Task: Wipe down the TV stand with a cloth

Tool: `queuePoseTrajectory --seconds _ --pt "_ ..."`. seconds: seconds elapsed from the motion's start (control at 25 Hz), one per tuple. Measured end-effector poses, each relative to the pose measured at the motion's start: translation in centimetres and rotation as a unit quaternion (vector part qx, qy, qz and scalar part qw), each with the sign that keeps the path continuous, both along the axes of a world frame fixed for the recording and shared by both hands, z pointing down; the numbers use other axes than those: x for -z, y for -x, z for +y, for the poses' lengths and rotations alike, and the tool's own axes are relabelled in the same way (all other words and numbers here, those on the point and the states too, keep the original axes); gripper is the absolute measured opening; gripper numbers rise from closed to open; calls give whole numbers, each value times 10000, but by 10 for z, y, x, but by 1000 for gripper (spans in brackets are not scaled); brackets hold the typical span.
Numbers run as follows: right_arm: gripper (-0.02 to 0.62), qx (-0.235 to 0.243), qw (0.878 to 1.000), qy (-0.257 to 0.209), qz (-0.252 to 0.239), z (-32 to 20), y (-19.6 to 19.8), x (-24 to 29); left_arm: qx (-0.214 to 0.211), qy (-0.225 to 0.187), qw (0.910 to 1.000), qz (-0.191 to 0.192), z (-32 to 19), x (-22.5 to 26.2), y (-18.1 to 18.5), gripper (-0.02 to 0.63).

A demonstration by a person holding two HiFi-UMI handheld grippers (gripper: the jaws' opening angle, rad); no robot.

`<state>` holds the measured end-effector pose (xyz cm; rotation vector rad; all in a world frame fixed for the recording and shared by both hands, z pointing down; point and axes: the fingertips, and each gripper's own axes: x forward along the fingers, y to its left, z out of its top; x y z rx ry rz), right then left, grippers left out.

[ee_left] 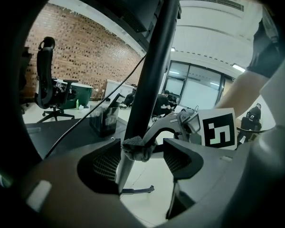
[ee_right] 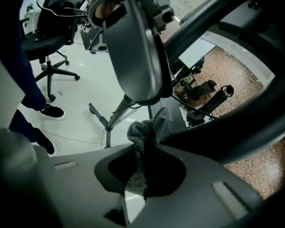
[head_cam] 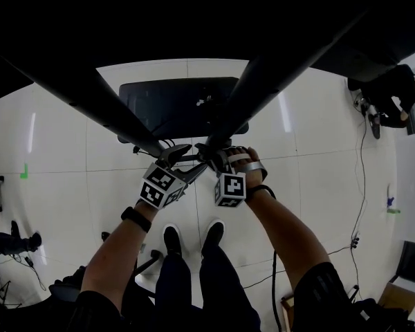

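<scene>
Right tongs [ee_right: 145, 151]: clenched on a bunched grey cloth [ee_right: 146, 129]. A wad stands proud of the tips, so that fabric rather than jaw meets the metal. Left tongs [ee_left: 142, 159]: released and gripping nothing, jaws apart and astride a dark strut [ee_left: 154, 70] of the TV stand. The strut runs close to one pad, but contact cannot be confirmed. In the left gripper view the wad sits against that strut, right between the open jaws, brought in from the side by the right tongs. Judgement: the right tongs do the wiping, and the left tongs are set around the strut as a guide or steady, not as a clamp. In the head view both tongs meet tip to tip where two slanting struts converge, above the black base [head_cam: 167, 106] on the white floor [head_cam: 311, 151]. The person's shoes [head_cam: 191, 239] stand just behind. Judgement: wiping is in hand at the lower end of one strut; whether the base and the rest of the struts have been wiped cannot be told. Risk noted: the hold on the cloth is a small pinch, and a firm stroke along the strut could drag it out of the jaws.
</scene>
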<state>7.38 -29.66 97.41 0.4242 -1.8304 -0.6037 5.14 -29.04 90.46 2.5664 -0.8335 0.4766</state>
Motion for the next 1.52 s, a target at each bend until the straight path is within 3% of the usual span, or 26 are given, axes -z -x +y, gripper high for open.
queuePoseTrajectory --seconds 0.28,0.44,0.6,0.72,0.92,1.16,1.32,1.52 --pt "34 -421 9976 222 -507 3 6 7 20 84 9999 92 7 3 2 305" --pt "35 -674 9912 298 -1102 17 15 33 73 177 9992 362 19 27 3 305" --pt "35 -1160 9724 578 -1939 44 31 80 7 -53 9991 425 41 66 13 305" --pt "35 -1224 9606 608 -2420 70 41 129 -69 -145 9985 527 69 105 25 305" --pt "35 -1299 9492 535 -2815 116 45 216 -78 -427 9968 666 111 178 56 305" --pt "35 -1758 9269 177 -3312 157 39 322 -166 -976 9925 711 146 267 84 305" --pt "35 -1995 9000 109 -3874 178 36 382 -123 -997 9908 909 178 312 100 304" --pt "35 -2137 8684 542 -4441 212 33 424 194 -1034 9875 1177 215 350 119 304"
